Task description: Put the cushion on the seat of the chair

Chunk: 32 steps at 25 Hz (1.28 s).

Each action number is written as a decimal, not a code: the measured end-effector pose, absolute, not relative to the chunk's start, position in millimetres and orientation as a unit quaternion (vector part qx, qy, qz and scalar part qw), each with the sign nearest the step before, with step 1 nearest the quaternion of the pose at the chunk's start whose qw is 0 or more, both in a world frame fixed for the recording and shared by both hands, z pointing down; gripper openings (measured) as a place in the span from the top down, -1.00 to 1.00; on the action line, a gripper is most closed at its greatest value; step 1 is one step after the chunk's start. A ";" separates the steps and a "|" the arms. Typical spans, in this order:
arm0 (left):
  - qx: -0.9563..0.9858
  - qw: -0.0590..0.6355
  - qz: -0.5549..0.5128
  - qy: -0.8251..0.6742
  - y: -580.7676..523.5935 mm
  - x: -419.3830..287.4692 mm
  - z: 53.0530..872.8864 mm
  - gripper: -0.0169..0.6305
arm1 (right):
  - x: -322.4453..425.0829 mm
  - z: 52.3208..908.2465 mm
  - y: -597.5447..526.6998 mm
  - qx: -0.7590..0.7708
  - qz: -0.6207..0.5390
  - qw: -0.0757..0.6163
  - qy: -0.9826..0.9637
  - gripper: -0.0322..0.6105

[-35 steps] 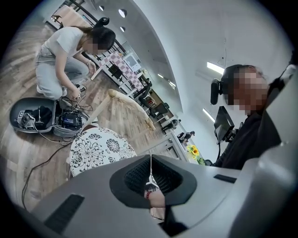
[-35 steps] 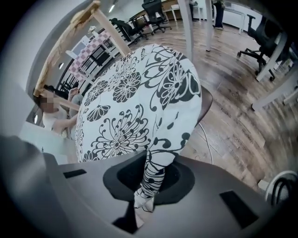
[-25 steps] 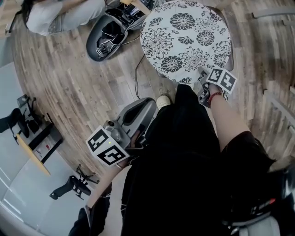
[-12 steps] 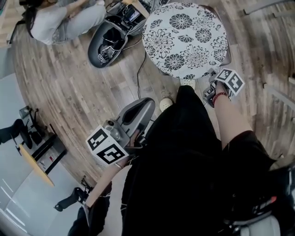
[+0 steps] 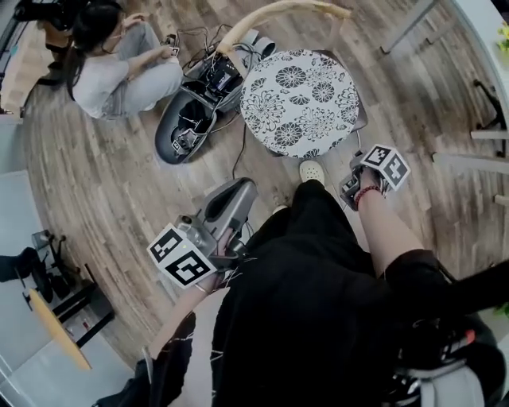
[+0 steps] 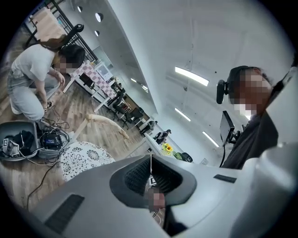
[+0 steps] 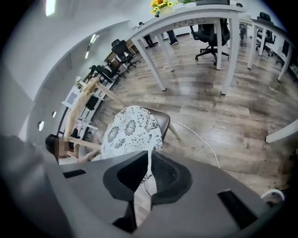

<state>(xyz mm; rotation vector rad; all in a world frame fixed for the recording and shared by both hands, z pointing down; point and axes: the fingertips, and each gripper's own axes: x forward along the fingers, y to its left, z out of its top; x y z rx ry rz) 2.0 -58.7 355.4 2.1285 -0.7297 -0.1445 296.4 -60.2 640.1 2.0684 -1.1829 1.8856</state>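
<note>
The cushion (image 5: 301,102) is round, white with big black flower prints, and it's lying flat on the chair (image 5: 270,11) seat, covering nearly all of it. Only a dark brown seat edge peeks out, with the pale curved wooden backrest behind.

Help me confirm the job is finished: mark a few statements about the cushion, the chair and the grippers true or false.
1. The flowered cushion lies on the chair seat. True.
2. The right gripper grips the cushion. False: it is clear of the cushion, and its jaws are closing on nothing.
3. A person crouches on the floor beside an open case. True.
4. The left gripper holds a second cushion. False: its jaws are together and empty.
</note>
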 end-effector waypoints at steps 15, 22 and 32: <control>0.870 0.364 -0.113 -0.314 -32.7 -36.9 293.5 0.89 | 189.2 388.5 -82.2 0.562 0.508 -0.082 -0.647 0.85; 0.875 0.328 -0.149 -0.323 -37.2 -49.3 262.4 0.89 | 188.6 314.6 -79.6 0.560 0.416 -0.066 -0.714 0.85; 0.874 0.320 -0.156 -0.332 -33.3 -70.6 254.8 0.89 | 195.1 292.1 -74.7 0.573 0.398 -0.090 -0.711 0.85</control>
